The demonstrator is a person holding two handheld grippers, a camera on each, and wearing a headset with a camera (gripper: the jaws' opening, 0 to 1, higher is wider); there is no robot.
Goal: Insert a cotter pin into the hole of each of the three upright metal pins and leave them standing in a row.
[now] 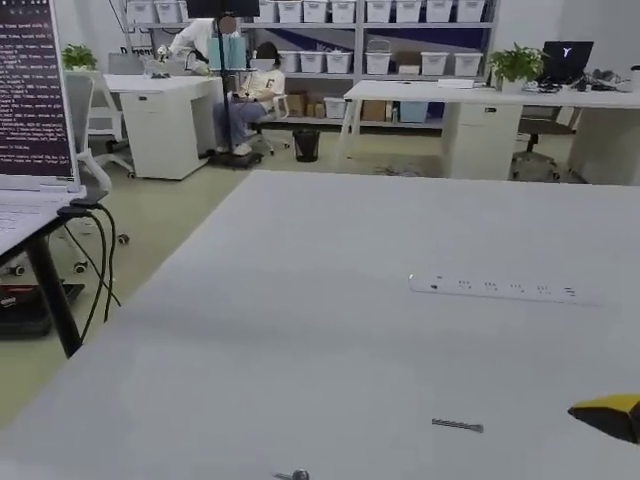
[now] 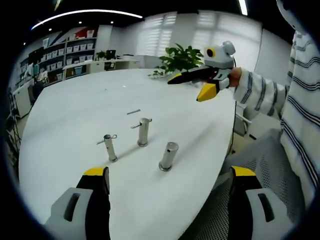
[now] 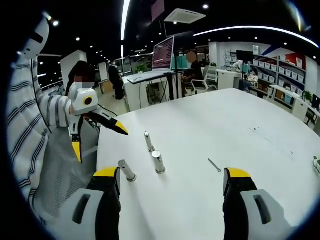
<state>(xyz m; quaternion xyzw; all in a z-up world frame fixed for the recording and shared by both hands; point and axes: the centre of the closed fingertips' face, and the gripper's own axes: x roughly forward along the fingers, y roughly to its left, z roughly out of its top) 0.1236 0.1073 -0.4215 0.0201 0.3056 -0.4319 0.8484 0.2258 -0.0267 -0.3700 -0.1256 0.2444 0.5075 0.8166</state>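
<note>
Metal pins (image 2: 143, 131), three of them, stand upright on the white table (image 2: 60, 115) close to the person's edge. They're more of a loose triangle than a straight row. In the left gripper view, the two on the left each have a cotter pin poking out near the top. The third pin (image 2: 168, 156) looks bare up there, as far as I can tell.

The left gripper (image 2: 168, 174) has its jaws spread wide with nothing between them. Same deal with the right gripper (image 3: 172, 173), wide apart and empty. In the left gripper view the right one hangs above the table's right side, gripped by a hand with a striped sleeve.

Just past the pins, a loose cotter pin (image 1: 457, 426) lies flat on the table, apart from all three. Further out is a white power strip (image 1: 505, 290). Way back there are white desks, a potted plant (image 1: 517, 63) and shelving (image 1: 330, 12) full of white bins.
</note>
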